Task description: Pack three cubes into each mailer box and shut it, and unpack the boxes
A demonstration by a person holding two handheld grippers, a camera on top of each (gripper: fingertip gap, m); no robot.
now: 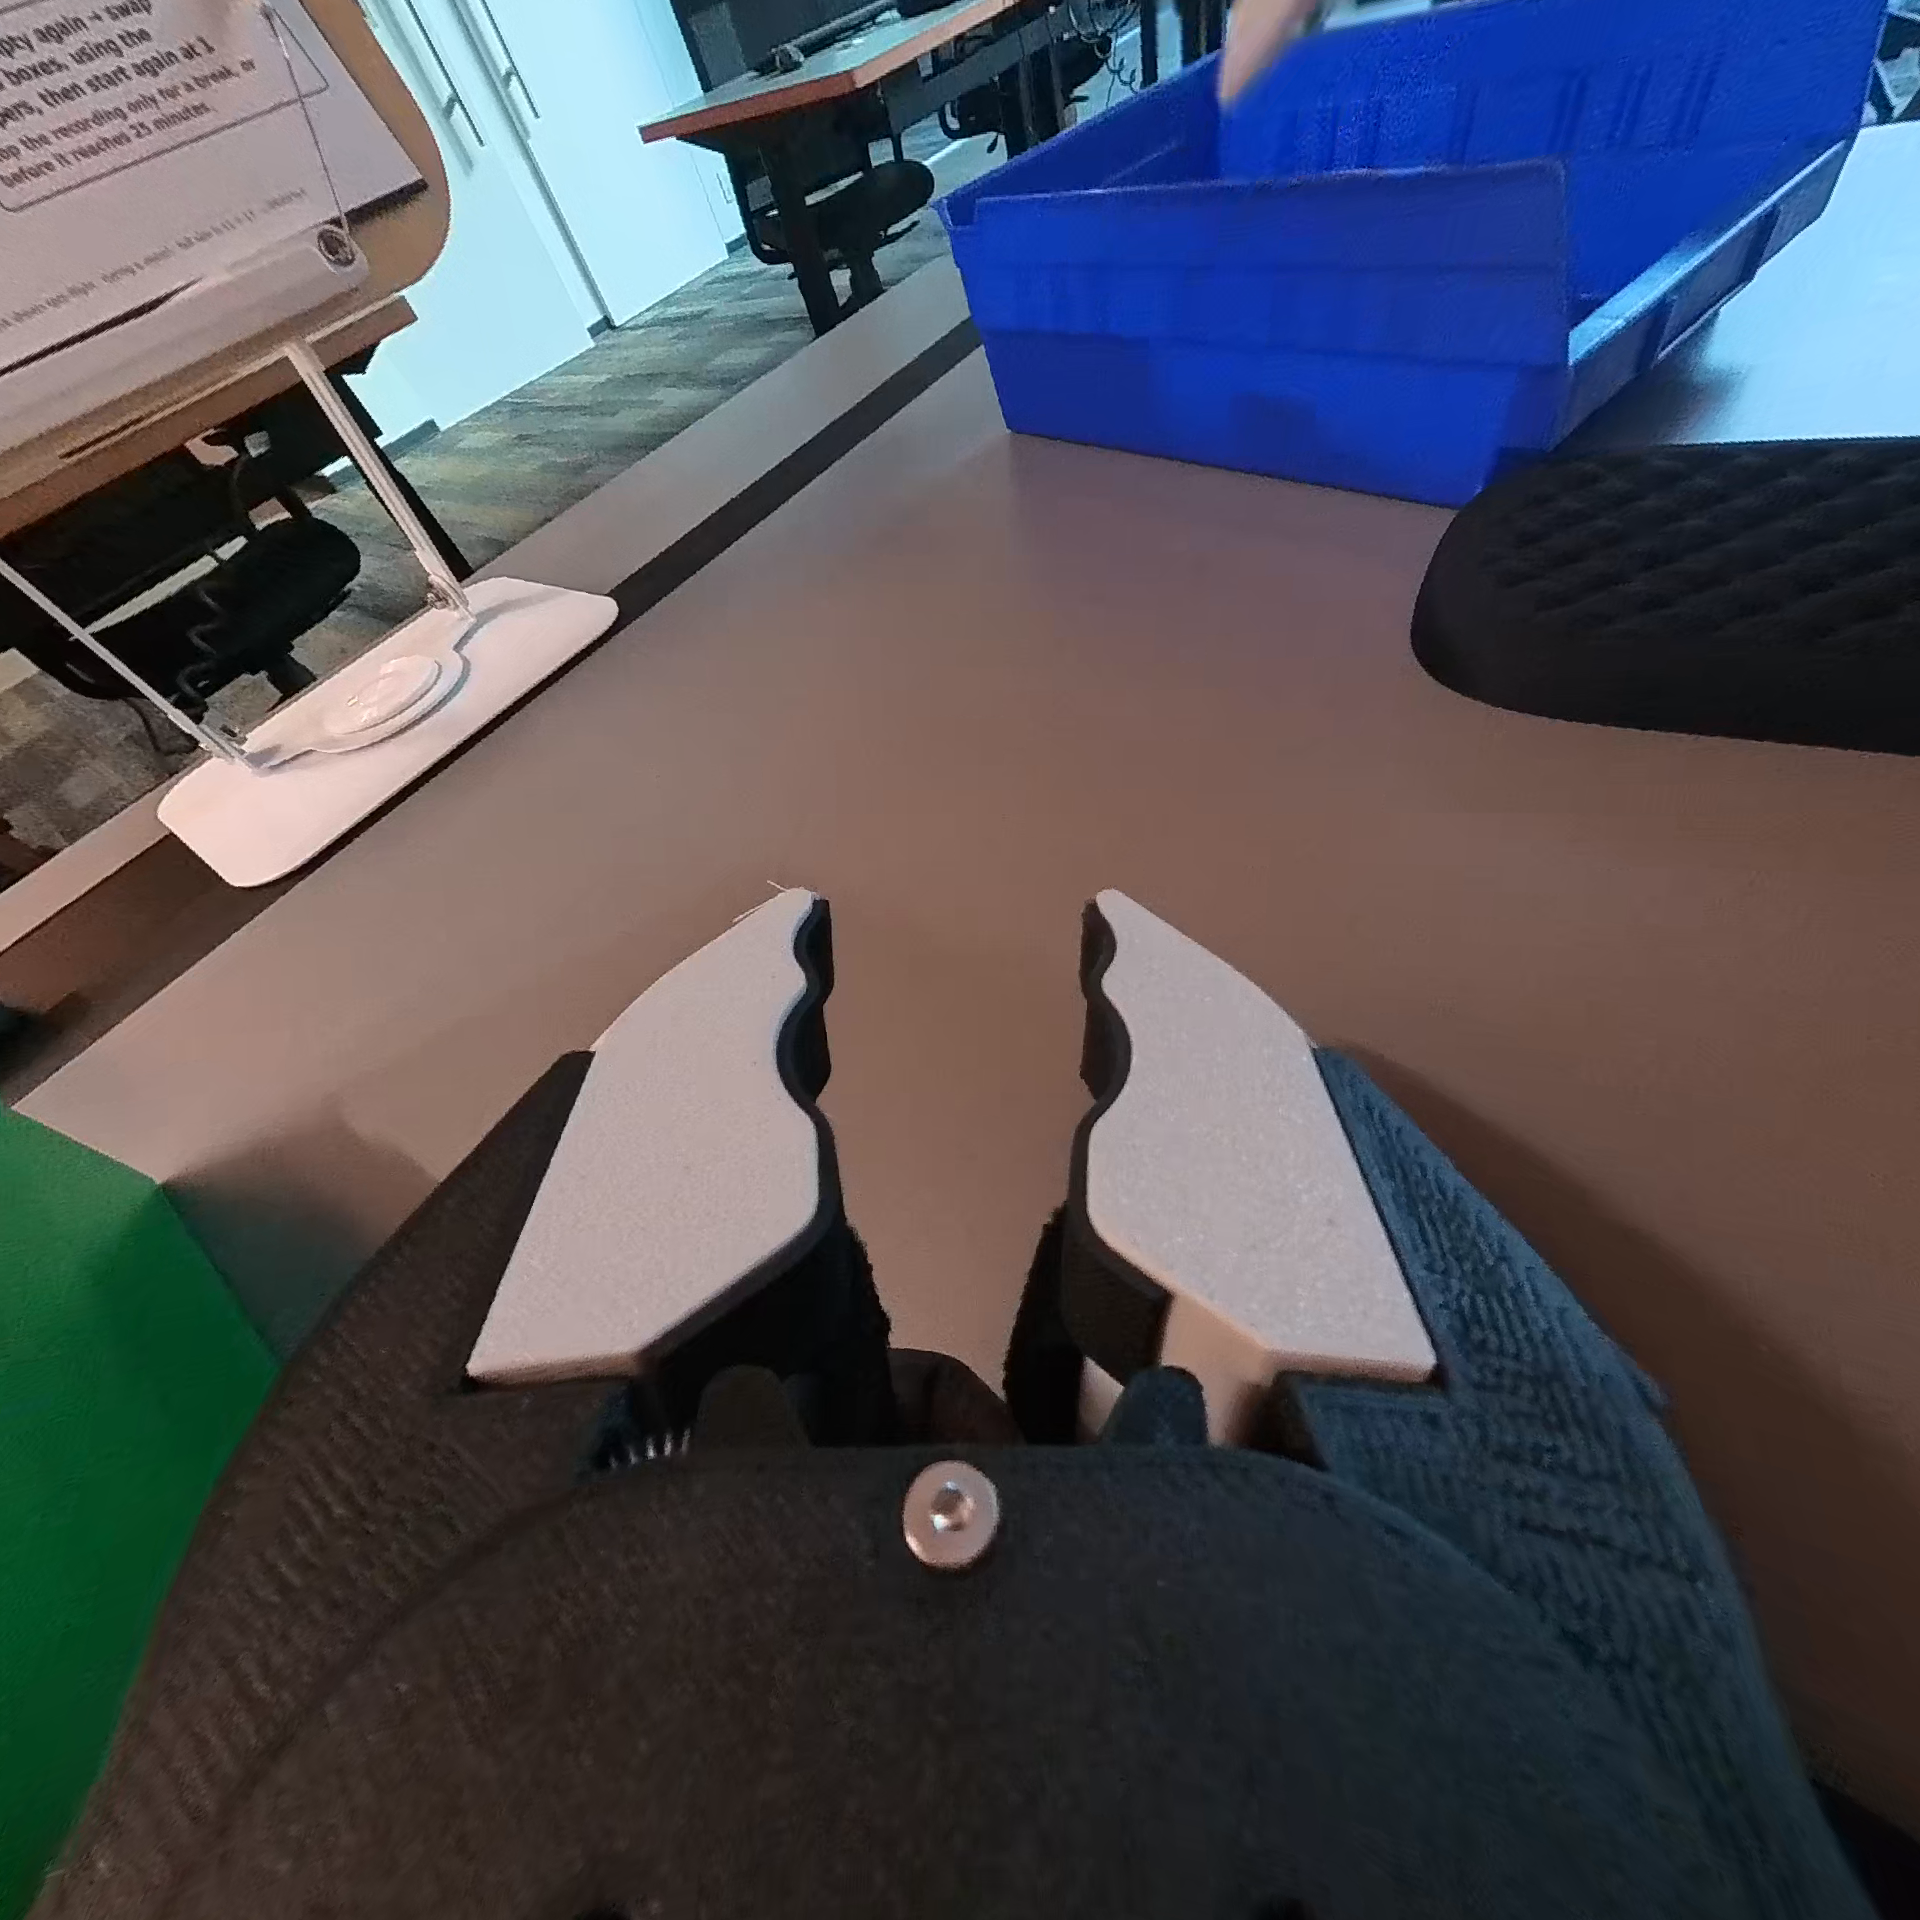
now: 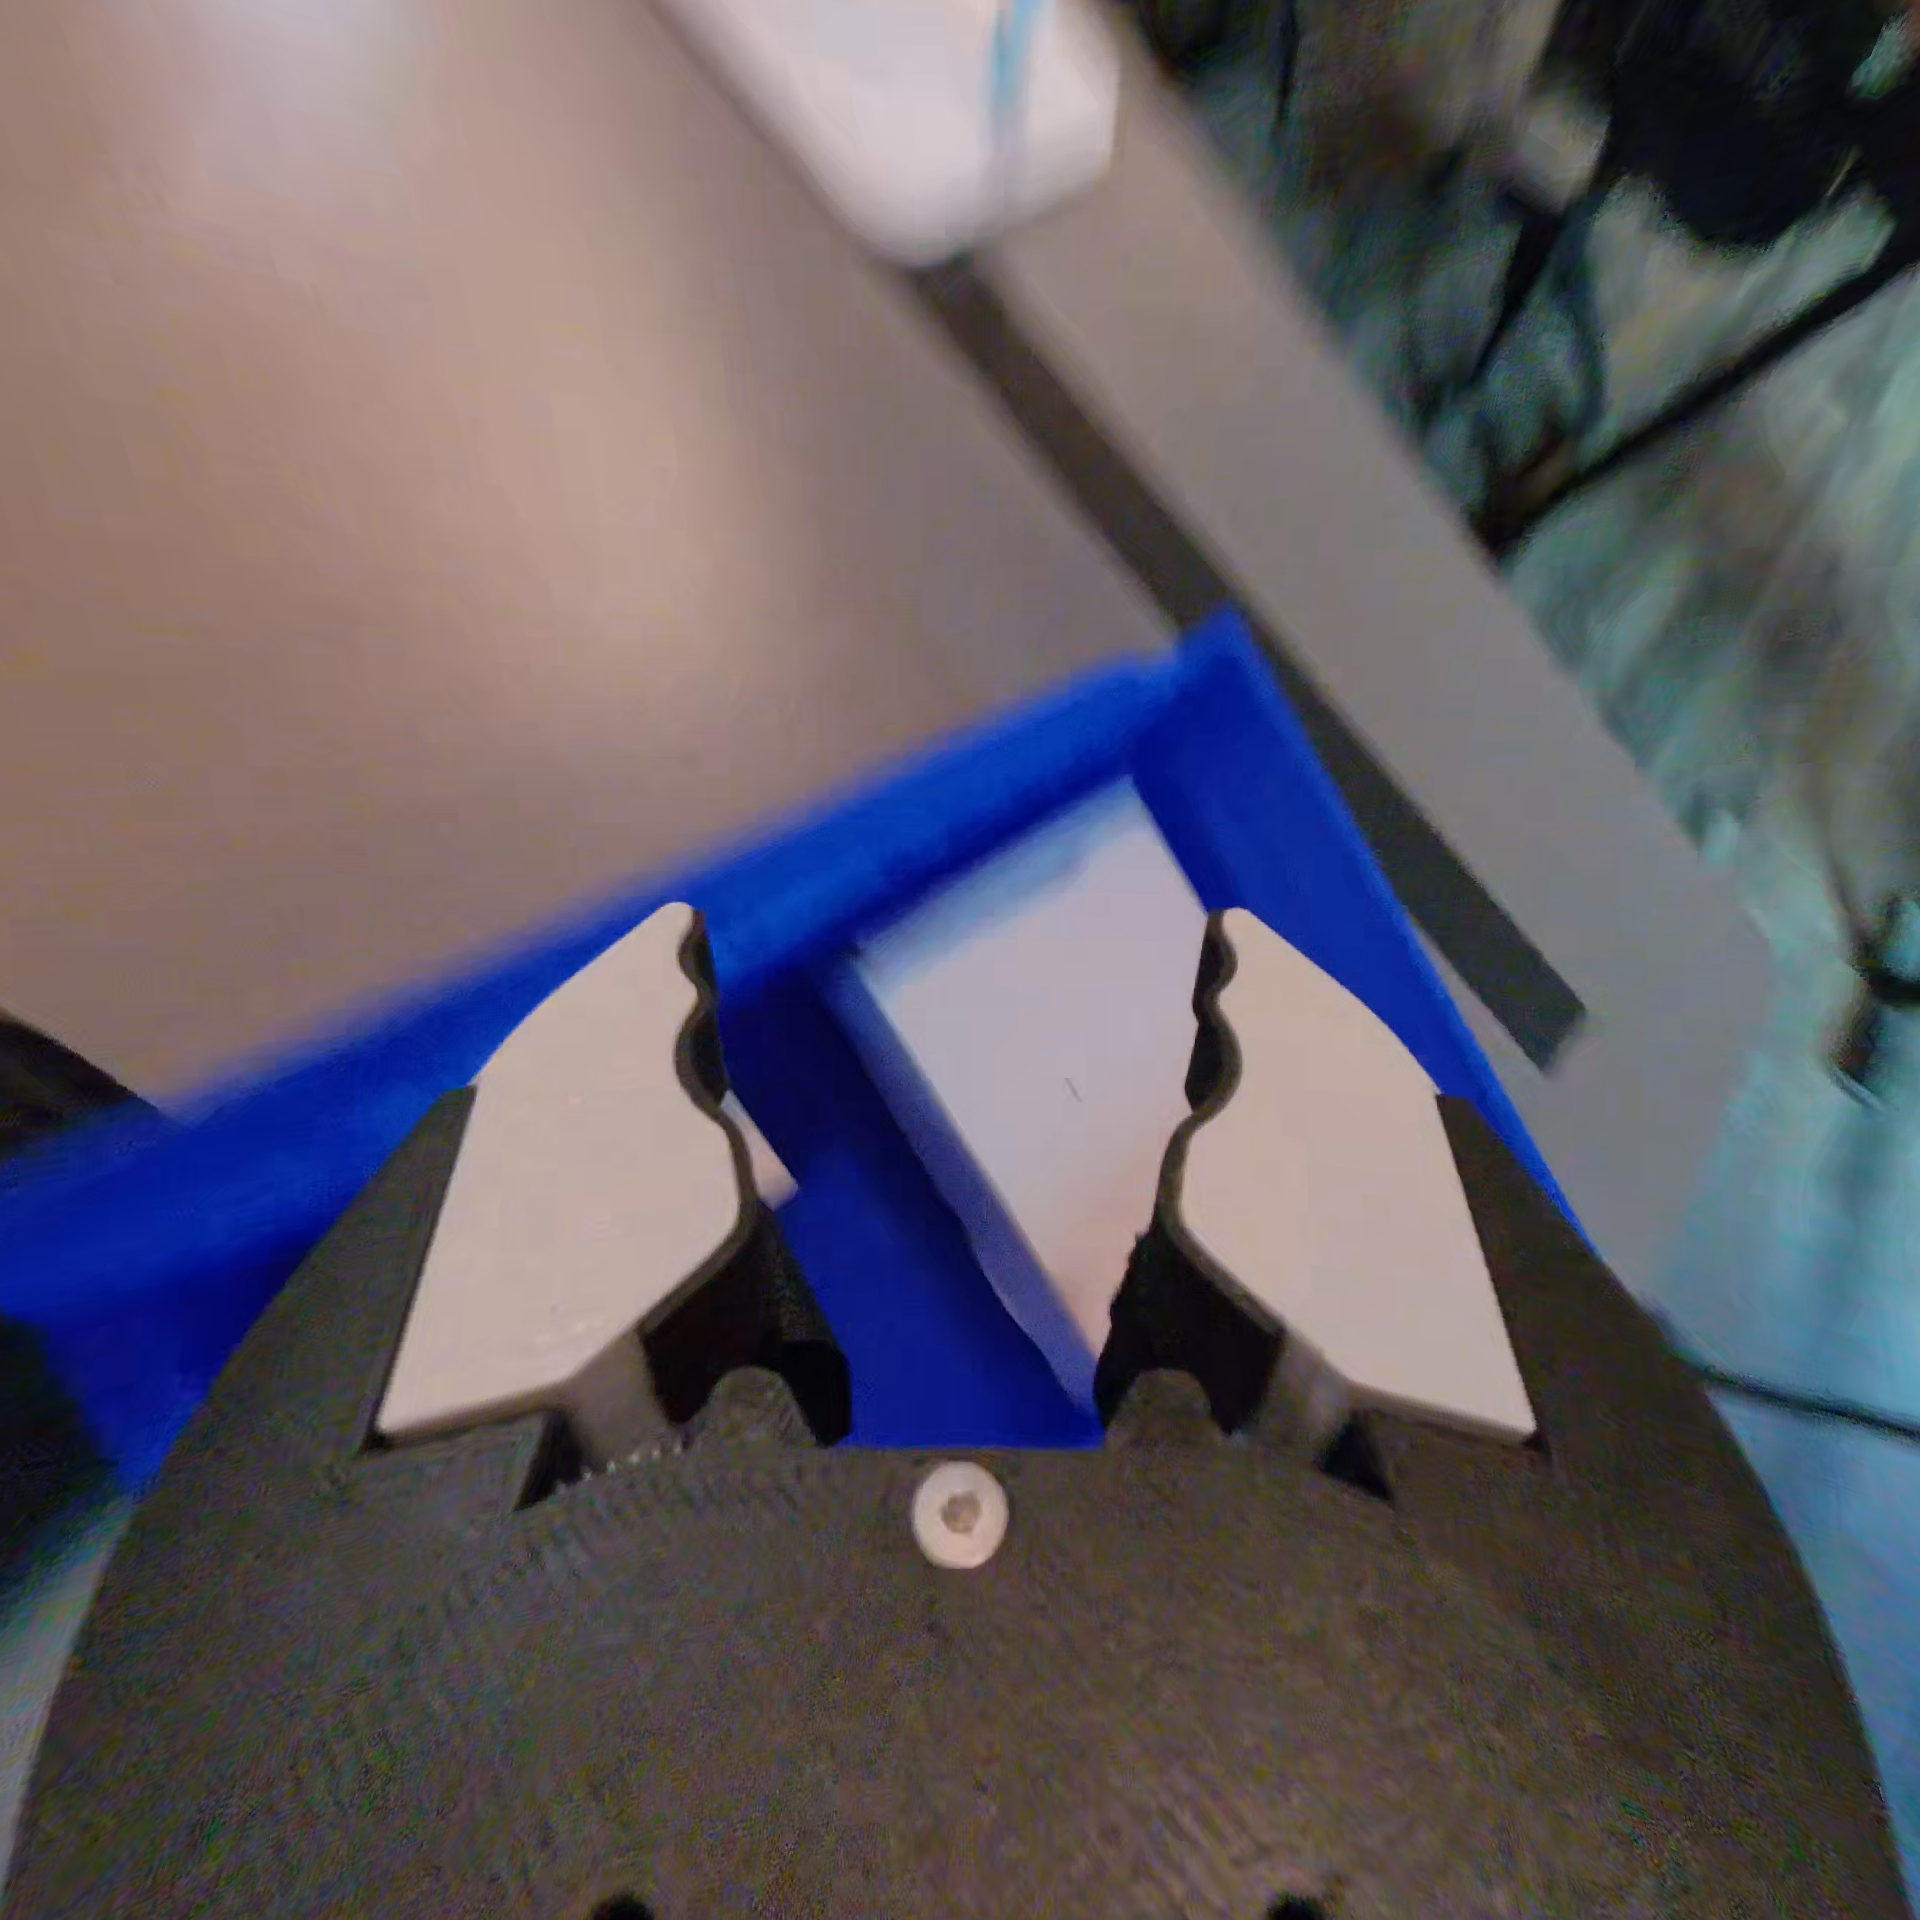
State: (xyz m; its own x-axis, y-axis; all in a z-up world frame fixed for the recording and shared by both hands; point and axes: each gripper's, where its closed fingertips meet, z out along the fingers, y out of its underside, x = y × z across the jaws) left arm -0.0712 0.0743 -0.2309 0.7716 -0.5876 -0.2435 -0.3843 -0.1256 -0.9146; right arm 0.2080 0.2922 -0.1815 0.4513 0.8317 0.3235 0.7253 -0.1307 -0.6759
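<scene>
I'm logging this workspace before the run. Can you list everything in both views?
table: one, brown, under everything
bin: one, blue, far right on the table
white object: one, inside the bin's end compartment
sign stand: one, clear with white base, left table edge
green object: one, near left corner
black textured object: one, right, before the bin
left gripper: open, empty, above table
right gripper: open, empty, above bin
</scene>
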